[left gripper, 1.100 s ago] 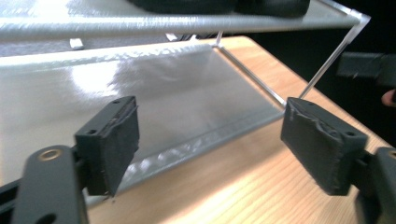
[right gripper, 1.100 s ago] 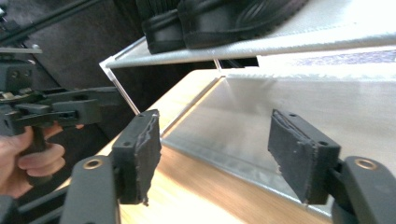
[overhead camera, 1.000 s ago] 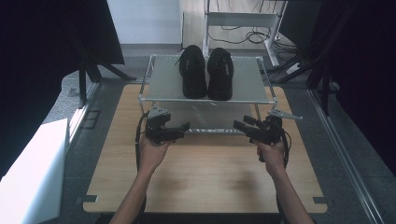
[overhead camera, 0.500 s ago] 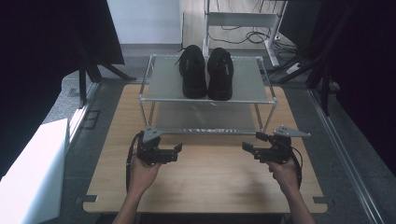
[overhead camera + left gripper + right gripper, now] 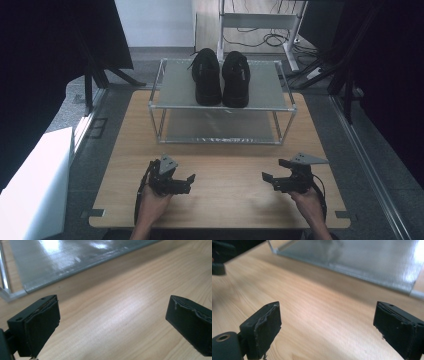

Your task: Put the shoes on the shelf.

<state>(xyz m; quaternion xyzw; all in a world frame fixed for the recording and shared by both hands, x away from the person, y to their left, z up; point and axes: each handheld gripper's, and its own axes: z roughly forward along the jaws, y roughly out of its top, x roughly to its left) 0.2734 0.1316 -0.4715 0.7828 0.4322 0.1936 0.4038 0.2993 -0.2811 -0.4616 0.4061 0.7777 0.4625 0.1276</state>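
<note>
Two black shoes [image 5: 206, 75] [image 5: 235, 77] stand side by side on the top shelf of a metal rack [image 5: 225, 106] at the far side of the wooden table [image 5: 225, 210]. My left gripper [image 5: 190, 183] rests low over the table in front of the rack's left end, pointing right. My right gripper [image 5: 272, 170] is in front of the rack's right end, pointing left. Both have just been opening and stand open with only bare wood between the jaws. The left gripper view shows its pads [image 5: 37, 325] wide apart near the lower shelf [image 5: 62, 257]. The right gripper view shows its pads [image 5: 262, 330] likewise near that shelf [image 5: 367, 257].
A white box [image 5: 35, 185] stands on the floor left of the table. A white desk frame [image 5: 260, 20] with cables under it is behind the rack. Dark panels [image 5: 50, 60] close in both sides. The table's front edge lies just under the person's hands.
Both hands have drawn back from the rack's front toward the near edge of the table and sunk lower. Both pairs of jaws have spread wider.
</note>
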